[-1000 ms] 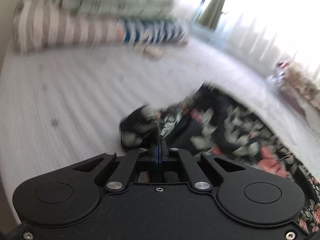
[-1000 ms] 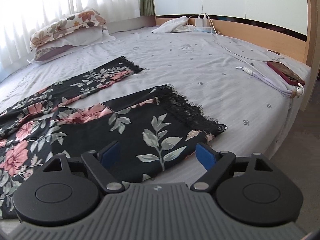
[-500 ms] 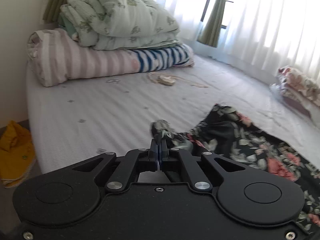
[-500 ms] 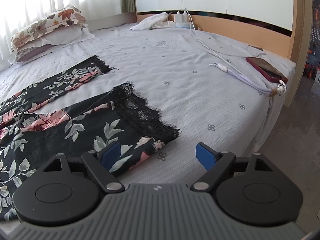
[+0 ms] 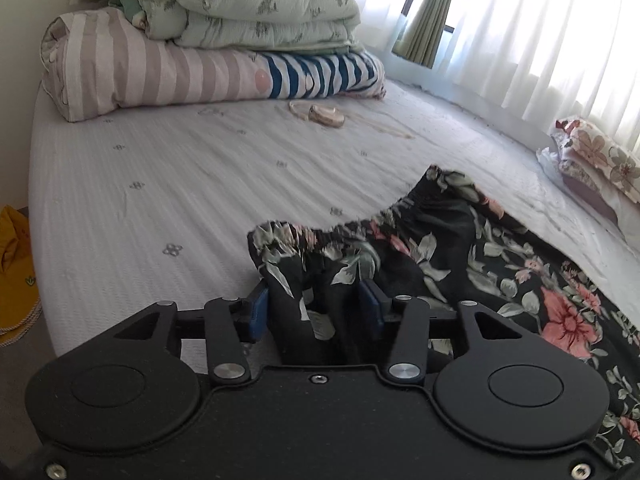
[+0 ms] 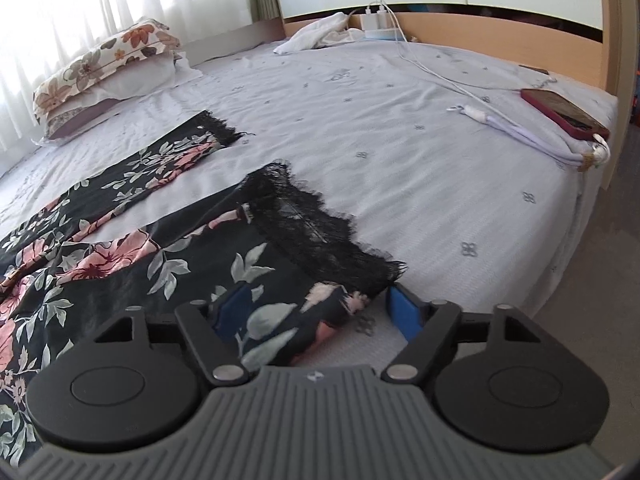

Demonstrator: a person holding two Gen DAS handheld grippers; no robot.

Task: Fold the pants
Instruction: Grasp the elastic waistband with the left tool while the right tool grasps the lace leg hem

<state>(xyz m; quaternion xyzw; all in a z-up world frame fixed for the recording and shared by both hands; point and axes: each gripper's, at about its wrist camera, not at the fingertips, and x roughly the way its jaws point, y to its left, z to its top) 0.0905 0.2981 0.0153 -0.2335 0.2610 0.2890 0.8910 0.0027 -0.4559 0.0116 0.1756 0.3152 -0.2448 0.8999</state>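
Black floral pants lie spread on the bed. In the left wrist view their gathered waistband (image 5: pixel 352 236) is bunched in front of my left gripper (image 5: pixel 316 300), which is open with waist fabric lying loose between its blue pads. In the right wrist view the two legs run away to the left, each ending in a black lace hem; the near hem (image 6: pixel 316 236) lies just ahead of my right gripper (image 6: pixel 316 308). It is open, and the corner of the near leg sits between its fingers.
Folded quilts and a striped bedroll (image 5: pixel 192 64) are stacked at the far end. A small beige item with a cord (image 5: pixel 326 114) lies near them. Floral pillows (image 6: pixel 104 76), a red phone (image 6: pixel 564 114) with a white cable, and a wooden bed frame (image 6: pixel 520 44) are also around.
My left gripper was shut on the waistband and has opened, leaving the waist on the bed. My right gripper has moved in so the near leg's hem corner lies between its open fingers.
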